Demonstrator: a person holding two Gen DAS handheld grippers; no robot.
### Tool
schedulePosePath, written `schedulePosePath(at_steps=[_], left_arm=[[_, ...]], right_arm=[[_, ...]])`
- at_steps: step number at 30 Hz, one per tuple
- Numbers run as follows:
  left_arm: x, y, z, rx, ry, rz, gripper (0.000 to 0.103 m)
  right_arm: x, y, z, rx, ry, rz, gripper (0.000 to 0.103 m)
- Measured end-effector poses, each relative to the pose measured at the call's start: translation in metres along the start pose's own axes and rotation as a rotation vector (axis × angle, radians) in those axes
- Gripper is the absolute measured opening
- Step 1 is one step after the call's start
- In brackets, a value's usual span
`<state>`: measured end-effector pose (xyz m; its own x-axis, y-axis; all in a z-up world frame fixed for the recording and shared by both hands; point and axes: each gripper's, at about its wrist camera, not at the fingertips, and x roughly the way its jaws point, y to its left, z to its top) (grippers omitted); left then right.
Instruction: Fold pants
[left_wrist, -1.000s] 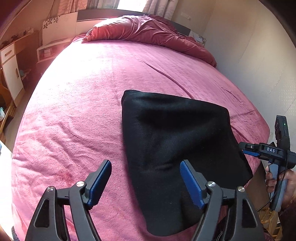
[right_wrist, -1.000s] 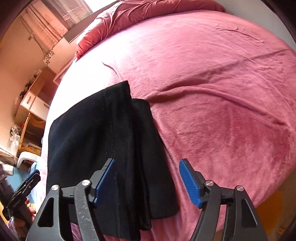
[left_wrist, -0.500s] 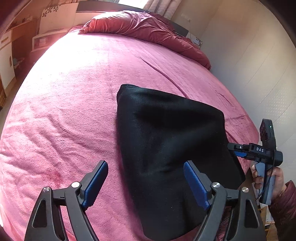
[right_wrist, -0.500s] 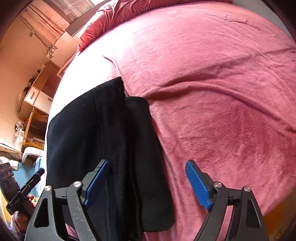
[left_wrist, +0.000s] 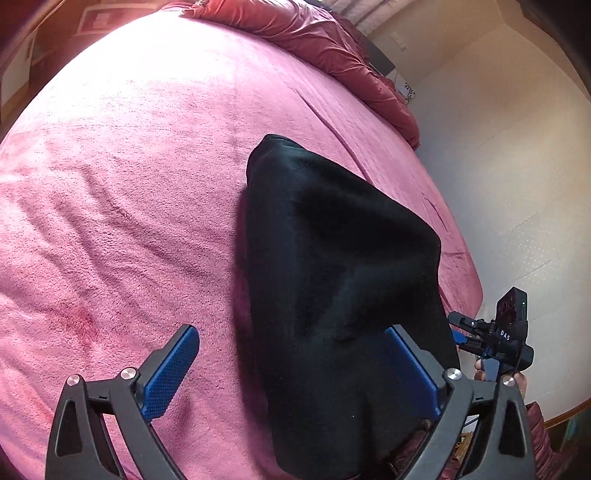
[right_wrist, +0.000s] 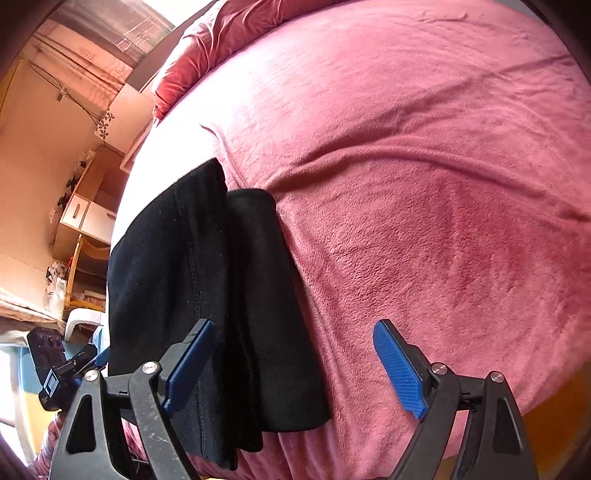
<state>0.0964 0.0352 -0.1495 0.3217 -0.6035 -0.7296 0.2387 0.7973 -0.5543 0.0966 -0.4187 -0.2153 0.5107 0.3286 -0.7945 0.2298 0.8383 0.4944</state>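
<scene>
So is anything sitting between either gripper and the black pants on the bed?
Nothing visible. The black pants lie folded on the pink bedspread with no other item around them. The left gripper, jaws opening, and the right gripper, open, each hover over a near edge of the pants, not gripping.

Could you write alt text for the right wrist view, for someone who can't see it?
Folded black pants lie on a pink bedspread. The right gripper hangs over their near end, jaws open, holding nothing.
</scene>
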Motion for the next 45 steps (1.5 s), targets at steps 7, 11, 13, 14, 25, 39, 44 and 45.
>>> schedulePosePath(at_steps=[7, 11, 13, 14, 25, 39, 44, 45], left_arm=[[0.009, -0.009, 0.0, 0.013, -0.005, 0.023, 0.102], [0.008, -0.009, -0.003, 0.01, -0.015, 0.032, 0.102], [0.01, -0.014, -0.003, 0.027, -0.015, 0.049, 0.102], [0.009, -0.017, -0.003, 0.039, -0.017, 0.053, 0.102], [0.032, -0.034, -0.015, 0.117, 0.068, 0.083, 0.102], [0.048, -0.021, 0.026, 0.033, 0.062, 0.013, 0.085], [0.074, -0.015, 0.027, -0.044, 0.147, -0.035, 0.081], [0.079, -0.014, 0.028, -0.053, 0.169, -0.058, 0.079]], right_arm=[[-0.022, 0.033, -0.025, -0.139, -0.003, 0.018, 0.055], [-0.01, 0.051, -0.036, -0.22, 0.04, 0.009, 0.042], [0.006, 0.062, -0.04, -0.288, 0.077, -0.076, 0.015], [0.008, 0.069, -0.042, -0.326, 0.069, -0.107, 0.012], [0.018, 0.055, -0.031, -0.329, 0.048, -0.228, 0.004], [0.013, 0.021, 0.021, -0.111, 0.022, 0.008, 0.08], [0.056, 0.013, 0.033, -0.063, 0.158, 0.148, 0.077], [0.061, 0.014, 0.032, -0.068, 0.168, 0.146, 0.076]])
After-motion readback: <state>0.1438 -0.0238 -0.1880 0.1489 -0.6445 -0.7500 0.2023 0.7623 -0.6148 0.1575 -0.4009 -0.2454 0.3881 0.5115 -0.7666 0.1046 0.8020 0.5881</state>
